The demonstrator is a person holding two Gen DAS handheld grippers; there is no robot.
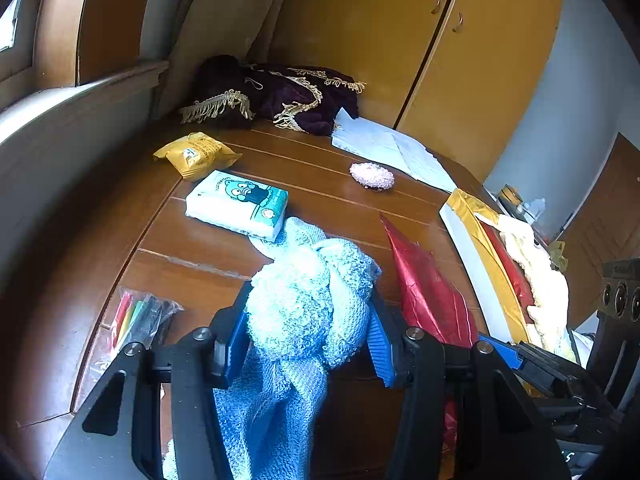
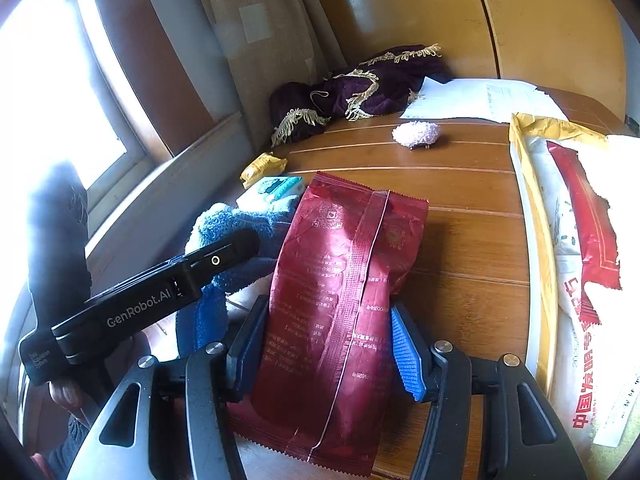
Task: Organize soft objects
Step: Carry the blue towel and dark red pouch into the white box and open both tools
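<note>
A: Nearest first; the left tongs point(image 1: 307, 320) are clamped on the blue terry towel point(image 1: 304, 300), pads point(image 1: 378, 344) pressed into a bunched knot of it, the rest hanging down toward six o'clock; it looks light, floppy and grippy, so I'd judge a pinch on the thick bunch holds better than an edge.

B: And the right tongs point(image 2: 328, 340)?

A: Closed about halfway on the red foil packet point(image 2: 340, 312), gripped across its lower middle; it stands nearly upright, top toward twelve; foil is slick and crinkly, likely light, so a squeeze across the filled belly seems safer than the flat seal.

B: Farther out on the tabletop point(image 1: 328, 196)?

A: At eleven o'clock a tissue pack point(image 1: 238, 204), touching the towel's far end; a yellow snack pouch point(image 1: 196, 154) beyond; at one o'clock a fluffy white puff point(image 1: 372, 176), alone; farthest, a purple fringed cloth point(image 1: 280, 96).
</note>
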